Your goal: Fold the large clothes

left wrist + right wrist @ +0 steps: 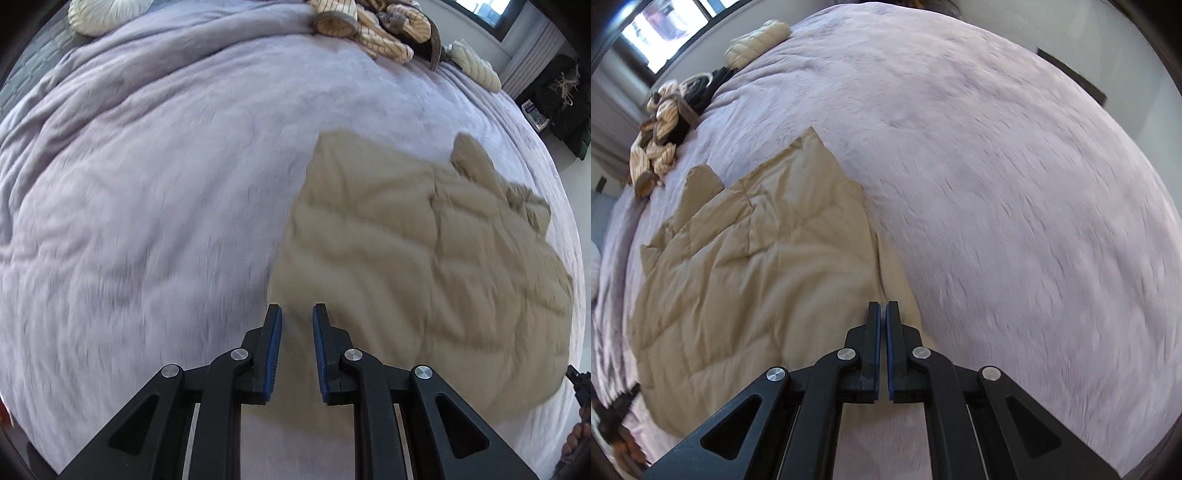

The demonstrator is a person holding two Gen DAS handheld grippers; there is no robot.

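A tan quilted jacket [424, 251] lies spread flat on a lilac fleece blanket [147, 206]. In the left wrist view it fills the right half; my left gripper [297, 314] is open and empty, hovering over the jacket's near left edge. In the right wrist view the jacket [750, 258] lies at the left. My right gripper [883, 310] hovers over its near right edge with the jaws almost together and nothing visibly between them. Both views are motion-blurred.
A heap of striped cream and dark clothes [373, 26] lies at the blanket's far edge, also in the right wrist view [665, 122]. Cream cushions [107, 11] sit at the far side. A window [661, 26] and dark furniture [561, 103] stand beyond the bed.
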